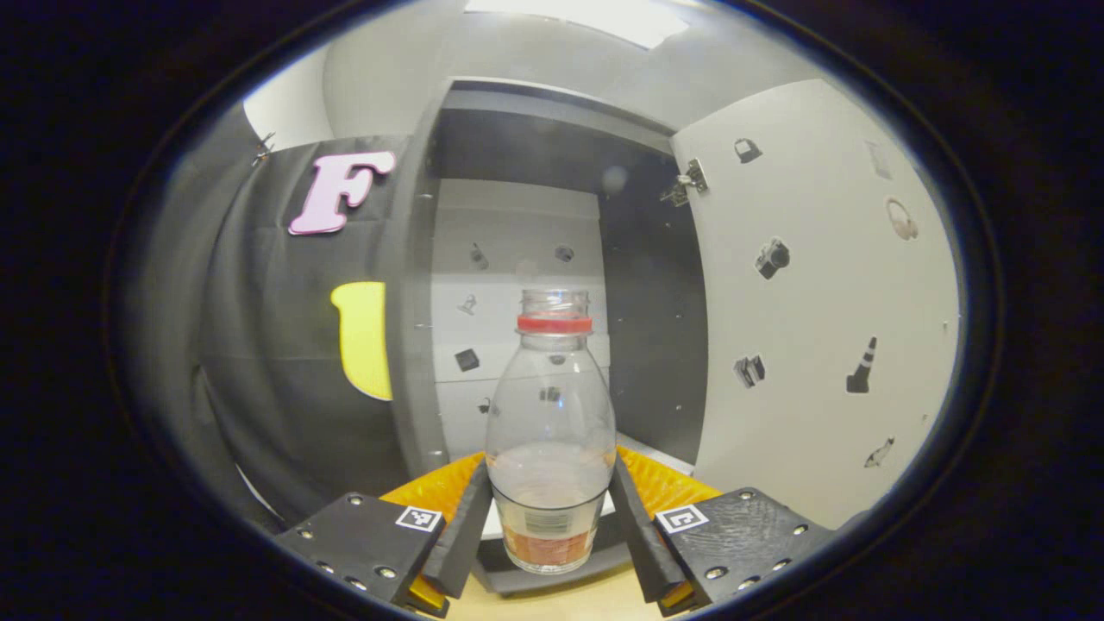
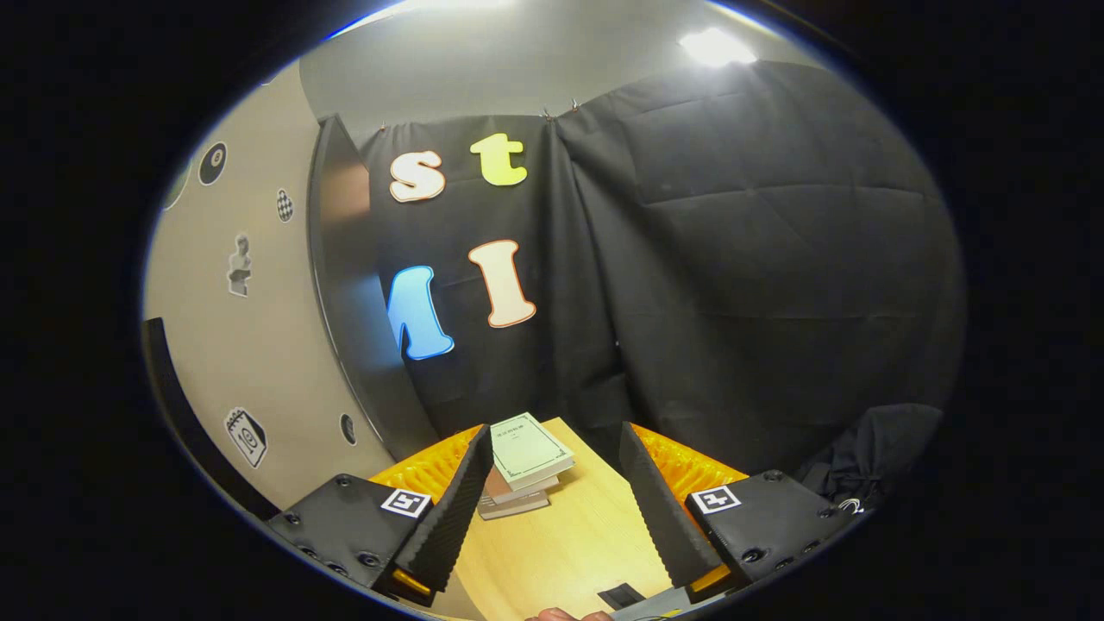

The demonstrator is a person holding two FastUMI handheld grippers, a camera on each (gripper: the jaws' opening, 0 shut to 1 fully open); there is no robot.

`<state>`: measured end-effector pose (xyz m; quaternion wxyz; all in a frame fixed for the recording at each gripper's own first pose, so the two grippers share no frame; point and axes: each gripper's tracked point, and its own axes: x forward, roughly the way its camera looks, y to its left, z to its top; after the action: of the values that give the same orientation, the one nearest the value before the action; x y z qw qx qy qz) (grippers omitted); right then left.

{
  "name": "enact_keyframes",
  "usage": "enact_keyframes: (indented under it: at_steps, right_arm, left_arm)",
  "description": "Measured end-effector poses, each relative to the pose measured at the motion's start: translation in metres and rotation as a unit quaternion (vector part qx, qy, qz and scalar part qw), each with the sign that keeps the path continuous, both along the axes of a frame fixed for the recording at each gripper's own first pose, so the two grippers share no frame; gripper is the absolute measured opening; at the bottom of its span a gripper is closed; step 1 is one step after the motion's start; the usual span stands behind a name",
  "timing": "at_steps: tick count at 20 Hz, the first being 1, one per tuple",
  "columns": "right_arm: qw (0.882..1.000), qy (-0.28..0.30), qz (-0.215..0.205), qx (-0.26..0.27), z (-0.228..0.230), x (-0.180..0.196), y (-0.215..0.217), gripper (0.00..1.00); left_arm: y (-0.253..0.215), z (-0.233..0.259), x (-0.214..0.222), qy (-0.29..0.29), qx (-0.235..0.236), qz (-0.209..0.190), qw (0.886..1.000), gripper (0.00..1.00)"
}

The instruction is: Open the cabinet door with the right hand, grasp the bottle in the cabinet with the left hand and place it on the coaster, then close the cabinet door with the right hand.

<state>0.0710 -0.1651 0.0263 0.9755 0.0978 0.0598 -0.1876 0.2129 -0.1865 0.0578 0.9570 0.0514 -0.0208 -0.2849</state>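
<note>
The cabinet door stands swung wide, so the opening is done, and the left gripper has its two fingers pressed against the lower sides of the clear bottle, which stands upright at the front edge of the cabinet floor, seemingly not yet lifted out; carrying it to the coaster and closing the door look still to come. The right gripper hangs wide apart and holds nothing, over a pale wooden table where a small stack of books lies toward the far edge, black cloth draping the booth behind.
</note>
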Motion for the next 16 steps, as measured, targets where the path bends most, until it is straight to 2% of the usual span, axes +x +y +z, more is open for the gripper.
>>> enact_keyframes:
  at_steps: [1,2,4,5,6,9,10,11,14,16]
  right_arm:
    - [1.0,0.002,0.002,-0.002,-0.001,-0.003,0.005,0.87]
    - [1.0,0.004,0.004,-0.005,-0.003,-0.006,0.01,0.94]
    - [1.0,0.006,0.007,-0.008,-0.004,-0.012,0.018,0.94]
    - [1.0,0.006,0.009,-0.007,-0.006,-0.015,0.023,0.87]
    - [1.0,0.005,0.012,-0.004,-0.007,-0.019,0.028,0.94]
    - [1.0,0.008,0.017,-0.003,-0.013,-0.033,0.04,0.94]
    - [1.0,0.011,0.017,-0.004,-0.015,-0.037,0.042,0.87]
    - [1.0,0.013,0.018,-0.003,-0.018,-0.041,0.045,0.94]
    - [1.0,0.021,0.021,-0.007,-0.023,-0.05,0.05,0.94]
    - [1.0,0.022,0.019,-0.01,-0.021,-0.055,0.052,0.94]
  left_arm:
    - [0.017,-0.005,-0.007,0.002,-0.003,0.009,1.0,0.72]
    - [0.033,-0.011,-0.014,0.007,-0.006,0.017,1.0,0.72]
    - [0.064,-0.03,-0.028,0.018,-0.009,0.033,0.999,0.75]
    - [0.079,-0.044,-0.033,0.026,-0.009,0.041,0.999,0.77]
    - [0.093,-0.058,-0.04,0.035,-0.01,0.05,0.998,0.76]
    - [0.13,-0.106,-0.056,0.063,-0.014,0.072,0.995,0.72]
    - [0.14,-0.124,-0.06,0.075,-0.017,0.08,0.994,0.73]
    - [0.153,-0.141,-0.063,0.085,-0.021,0.089,0.992,0.77]
    - [0.186,-0.189,-0.068,0.1,-0.025,0.121,0.987,0.75]
    - [0.199,-0.212,-0.071,0.085,-0.031,0.127,0.988,0.75]
